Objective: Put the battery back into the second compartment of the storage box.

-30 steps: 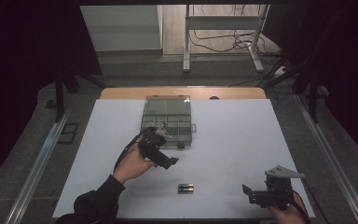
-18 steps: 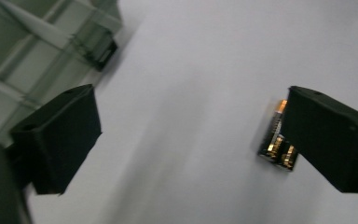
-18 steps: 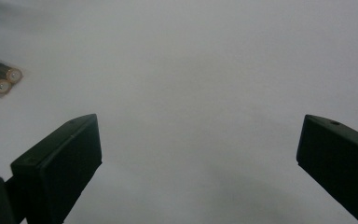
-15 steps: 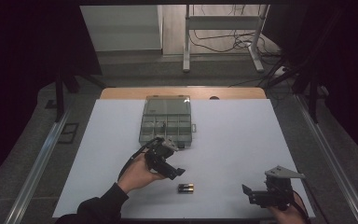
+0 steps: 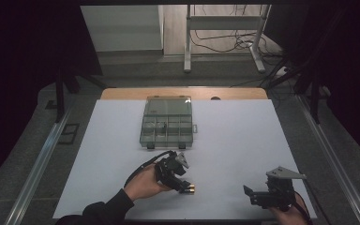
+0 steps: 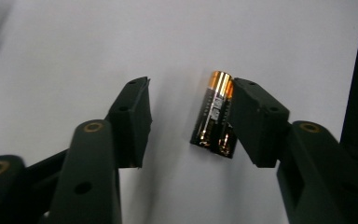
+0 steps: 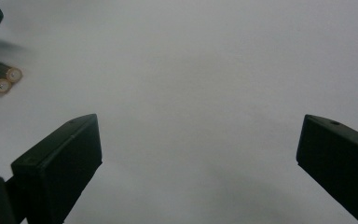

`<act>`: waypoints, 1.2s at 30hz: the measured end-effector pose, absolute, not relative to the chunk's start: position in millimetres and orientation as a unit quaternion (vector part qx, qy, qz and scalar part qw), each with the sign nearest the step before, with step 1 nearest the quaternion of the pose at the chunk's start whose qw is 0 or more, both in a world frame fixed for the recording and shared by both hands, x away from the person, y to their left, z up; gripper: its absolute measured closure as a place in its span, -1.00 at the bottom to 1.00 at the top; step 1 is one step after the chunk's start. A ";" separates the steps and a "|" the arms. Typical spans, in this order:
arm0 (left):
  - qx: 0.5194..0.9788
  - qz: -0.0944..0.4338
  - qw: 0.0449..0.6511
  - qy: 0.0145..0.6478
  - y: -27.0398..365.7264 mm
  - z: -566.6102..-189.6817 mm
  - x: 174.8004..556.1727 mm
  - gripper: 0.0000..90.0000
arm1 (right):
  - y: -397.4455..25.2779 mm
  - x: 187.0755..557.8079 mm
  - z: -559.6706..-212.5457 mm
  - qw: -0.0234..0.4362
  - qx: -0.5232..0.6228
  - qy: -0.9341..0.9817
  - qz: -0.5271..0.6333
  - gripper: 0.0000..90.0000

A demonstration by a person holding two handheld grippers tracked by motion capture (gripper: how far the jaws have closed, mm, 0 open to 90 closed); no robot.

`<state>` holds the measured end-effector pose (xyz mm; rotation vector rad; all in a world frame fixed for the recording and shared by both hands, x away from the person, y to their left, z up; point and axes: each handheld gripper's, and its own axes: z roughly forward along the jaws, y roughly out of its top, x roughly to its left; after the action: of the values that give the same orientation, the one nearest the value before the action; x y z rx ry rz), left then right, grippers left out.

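Left gripper view: batteries (image 6: 216, 115) btwn open fingers (image 6: 133, 119) of left gripper (image 6: 189, 119), touching one pad, far from other.

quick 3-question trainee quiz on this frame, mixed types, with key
1. True or false: the left tool is shut on the two batteries.
2. Multiple choice: where do the batteries lie? A) inside the compartment box B) on the white table, near the person's edge C) between the right tool jaws
3. Fill in: in the left gripper view, the batteries touch the ___ jaw.

Key:
1. False. The jaws stand open, with a gap between the batteries and the left-hand jaw.
2. B
3. right-hand
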<state>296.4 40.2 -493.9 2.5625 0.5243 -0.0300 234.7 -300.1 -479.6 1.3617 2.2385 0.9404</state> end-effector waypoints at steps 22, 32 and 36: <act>0.955 0.011 0.236 0.181 28.5 -510.6 294.3 0.72 | -299.9 235.2 -480.0 0.177 0.482 0.792 0.331 -0.99; 0.950 0.005 0.245 0.194 34.3 -503.3 298.4 0.72 | -300.0 235.0 -479.9 0.177 0.482 0.791 0.332 -0.99; 0.949 0.010 0.249 0.195 36.0 -498.8 298.7 0.72 | -300.0 234.9 -479.8 0.178 0.482 0.791 0.332 -0.99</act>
<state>298.7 36.0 -498.8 2.5837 0.5302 0.0259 234.9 -300.0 -479.8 1.3627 2.2383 0.9404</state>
